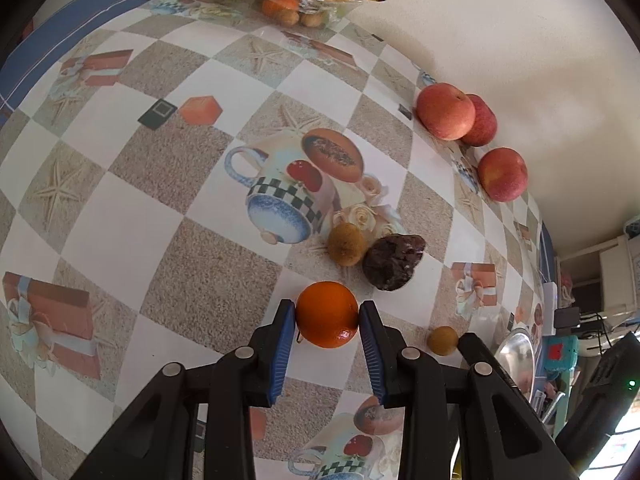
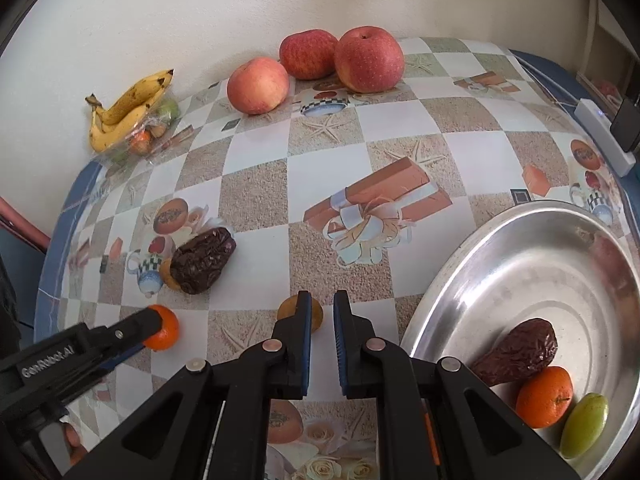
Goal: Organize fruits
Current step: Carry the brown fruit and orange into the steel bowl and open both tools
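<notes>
Left tongs (image 1: 327,316) clamp orange (image 1: 327,314) on bench (image 1: 208,292); metal bowl (image 2: 500,248) lies rightward. Right tongs (image 2: 322,320) released, empty.

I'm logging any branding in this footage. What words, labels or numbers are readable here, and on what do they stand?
"GenRobot.AI", as best it reads, in white letters along the black body of the left hand-held gripper, seen from the right wrist view.
The tablecloth carries only pictures, no legible words.
The white device at the table's edge shows no readable marking.
Nothing else is legible.
</notes>
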The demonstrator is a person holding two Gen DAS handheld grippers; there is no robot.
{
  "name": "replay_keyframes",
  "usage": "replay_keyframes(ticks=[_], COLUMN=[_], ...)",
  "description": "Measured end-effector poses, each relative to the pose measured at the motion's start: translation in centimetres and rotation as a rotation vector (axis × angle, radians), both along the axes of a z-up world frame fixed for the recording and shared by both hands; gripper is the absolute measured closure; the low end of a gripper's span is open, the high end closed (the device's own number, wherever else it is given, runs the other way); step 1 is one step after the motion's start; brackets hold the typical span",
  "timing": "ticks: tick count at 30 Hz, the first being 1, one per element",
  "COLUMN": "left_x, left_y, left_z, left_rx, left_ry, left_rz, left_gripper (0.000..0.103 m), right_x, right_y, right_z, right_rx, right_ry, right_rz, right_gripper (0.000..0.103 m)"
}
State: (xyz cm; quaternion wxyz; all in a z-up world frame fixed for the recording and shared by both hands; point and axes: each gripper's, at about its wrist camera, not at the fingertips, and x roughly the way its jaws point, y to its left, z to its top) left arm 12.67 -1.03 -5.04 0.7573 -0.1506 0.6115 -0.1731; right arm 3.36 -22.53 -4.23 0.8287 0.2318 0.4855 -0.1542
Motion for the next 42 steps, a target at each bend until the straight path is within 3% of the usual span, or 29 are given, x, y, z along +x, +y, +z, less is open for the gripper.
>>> replay_keyframes(ticks=[3, 5, 7, 9, 18, 28, 42], left_x=[0.3, 0.4, 0.5, 0.5, 0.6, -0.3, -4.0], left_y=[0.2, 0.3, 0.4, 0.5, 0.5, 0.3, -2.3], left_z=[-0.2, -0.2, -0.3, -0.3, -0.3, 0.6, 3.5], left_rx=[-0.014, -0.018, -0.025, -0.032, -0.035, -0.024, -0.018], left_ry=[0.006, 0.006, 0.011, 0.016, 0.018, 0.0, -0.073], left_rz=[0.012, 0.014, 0.019, 0.023, 0.025, 0.013, -0.076], left_gripper=[0.068, 0.068, 0.068, 0.068, 0.068, 0.068, 0.068], right_x=[0.1, 0.4, 0.7, 1.0, 1.6, 0.1, -4.3], right_y=[0.2, 0.5, 1.1, 1.8, 3.4, 3.3, 1.2], right_z=[0.0, 0.0, -0.1, -0.5, -1.4, 0.8, 4.1], right_rx=[0.013, 0.015, 0.024, 0.029, 0.01, -0.047, -0.134], right_ry=[-0.015, -0.019, -0.014, -0.009, 0.037, 0.023, -0.013], right_rz=[0.01, 0.028, 0.055, 0.086, 0.142, 0.135, 0.103], right_gripper=[0.089, 0.085, 0.073, 0.072, 0.075, 0.075, 0.075])
